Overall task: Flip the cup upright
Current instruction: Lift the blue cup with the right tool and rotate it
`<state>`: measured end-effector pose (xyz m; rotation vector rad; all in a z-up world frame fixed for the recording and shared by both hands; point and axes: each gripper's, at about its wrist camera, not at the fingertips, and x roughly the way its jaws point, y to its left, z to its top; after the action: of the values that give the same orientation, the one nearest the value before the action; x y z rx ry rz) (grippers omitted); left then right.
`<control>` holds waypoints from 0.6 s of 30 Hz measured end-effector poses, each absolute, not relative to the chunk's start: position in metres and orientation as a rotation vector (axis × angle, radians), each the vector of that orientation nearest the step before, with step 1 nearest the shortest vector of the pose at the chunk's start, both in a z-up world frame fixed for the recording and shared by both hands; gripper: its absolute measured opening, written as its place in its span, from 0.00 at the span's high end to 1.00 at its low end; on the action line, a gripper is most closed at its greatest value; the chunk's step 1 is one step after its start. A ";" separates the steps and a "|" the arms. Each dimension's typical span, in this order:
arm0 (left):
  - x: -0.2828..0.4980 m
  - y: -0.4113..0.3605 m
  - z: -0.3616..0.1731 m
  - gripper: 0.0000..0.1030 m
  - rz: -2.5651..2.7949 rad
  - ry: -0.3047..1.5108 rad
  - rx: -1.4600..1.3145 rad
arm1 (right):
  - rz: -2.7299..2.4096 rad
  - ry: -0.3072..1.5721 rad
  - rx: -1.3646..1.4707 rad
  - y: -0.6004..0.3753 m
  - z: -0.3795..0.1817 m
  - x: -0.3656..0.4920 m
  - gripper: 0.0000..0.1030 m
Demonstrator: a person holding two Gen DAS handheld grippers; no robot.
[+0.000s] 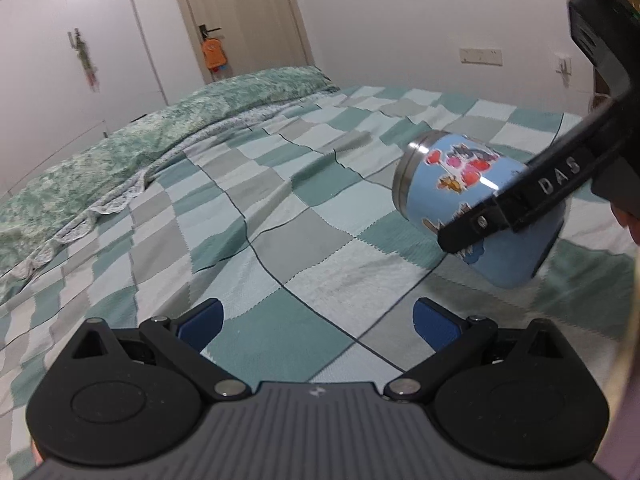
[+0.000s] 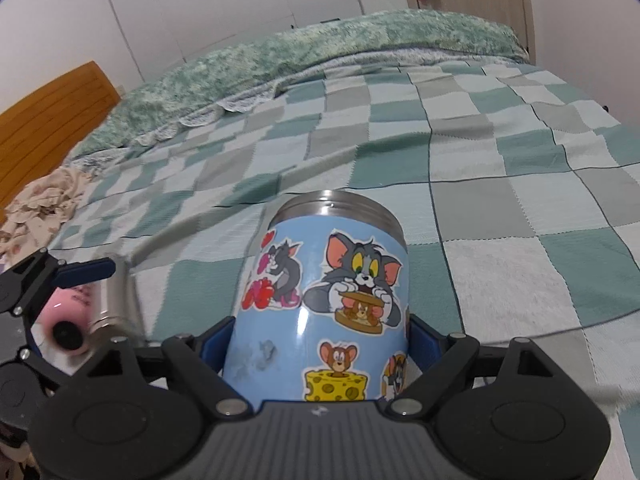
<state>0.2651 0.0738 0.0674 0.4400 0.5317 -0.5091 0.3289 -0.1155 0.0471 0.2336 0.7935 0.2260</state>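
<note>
Clearly the right hand-held gripper [image 2: 320, 344] clamps the blue cartoon cup [image 2: 324, 304] by its lower body, tilted above the bed [image 2: 480, 160]; its stiff, glossy metal looks slippery, while the left hand-held gripper [image 1: 318, 322] gapes empty.

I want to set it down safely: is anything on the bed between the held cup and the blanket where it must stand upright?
Nothing visible blocks it. The right gripper holds the blue cup above bare checkered blanket. The left gripper is open and off to the side.
</note>
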 end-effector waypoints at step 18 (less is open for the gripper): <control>0.133 0.113 0.072 0.00 -0.268 0.563 0.278 | 0.345 0.887 0.206 -0.086 0.024 0.227 0.15</control>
<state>0.1325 0.1132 0.0720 0.2778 0.5633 -0.2681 0.2273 -0.0857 0.0240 0.2057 0.8867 0.3447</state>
